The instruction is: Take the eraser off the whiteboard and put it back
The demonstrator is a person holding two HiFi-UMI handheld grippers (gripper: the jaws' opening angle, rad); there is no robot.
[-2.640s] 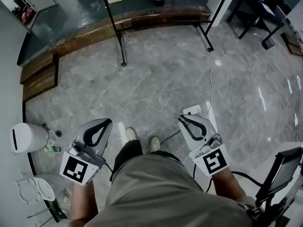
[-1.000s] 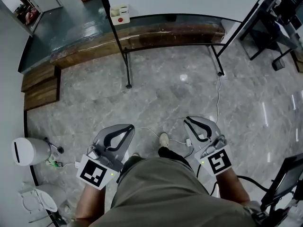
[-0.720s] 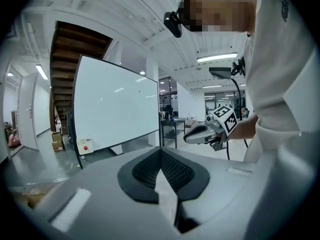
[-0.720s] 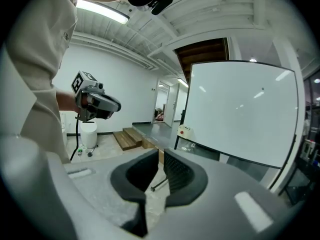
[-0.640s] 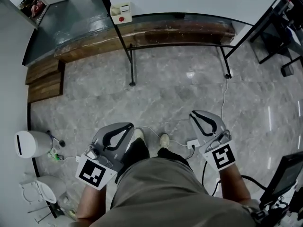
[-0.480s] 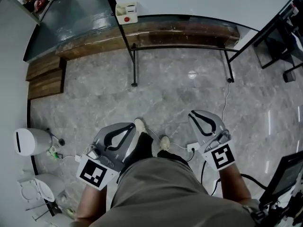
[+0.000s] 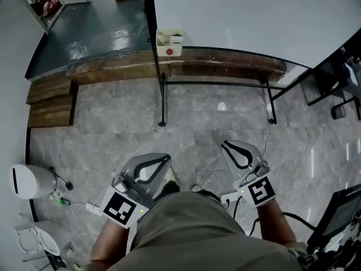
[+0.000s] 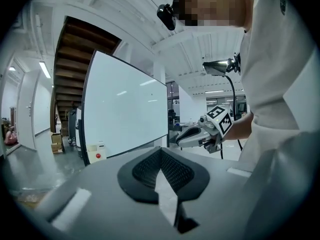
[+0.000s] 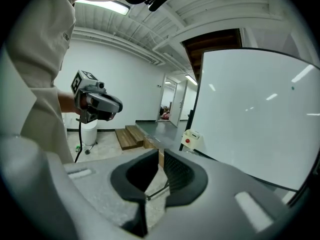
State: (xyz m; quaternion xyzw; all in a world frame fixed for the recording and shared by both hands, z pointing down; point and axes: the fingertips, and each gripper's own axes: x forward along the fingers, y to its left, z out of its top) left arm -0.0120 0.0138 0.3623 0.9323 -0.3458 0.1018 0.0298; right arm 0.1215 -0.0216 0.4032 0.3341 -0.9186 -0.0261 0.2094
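Observation:
The whiteboard [image 7: 254, 16] stands ahead on black legs; it also shows in the left gripper view [image 8: 125, 109] and the right gripper view [image 9: 255, 114]. A small cream box with a red dot [image 7: 170, 42] hangs at its lower left corner [image 8: 97, 154] [image 9: 190, 138]. Whether that box is the eraser or its holder I cannot tell. My left gripper [image 7: 163, 158] [image 8: 161, 151] and right gripper [image 7: 227, 145] [image 9: 160, 154] are held low over the floor, well short of the board. Both are shut with nothing between the pads.
Black stand legs [image 7: 162, 103] reach down to the marble floor in front of a wooden ledge [image 7: 113, 69]. Wooden steps [image 7: 51, 100] lie at the left and a white bin [image 7: 25, 180] at the lower left. A black stand [image 7: 338, 208] rises at the lower right.
The person has walked toward the whiteboard. The board and the cream box now sit lower and larger in the head view. Both grippers came forward with the body and stayed shut.

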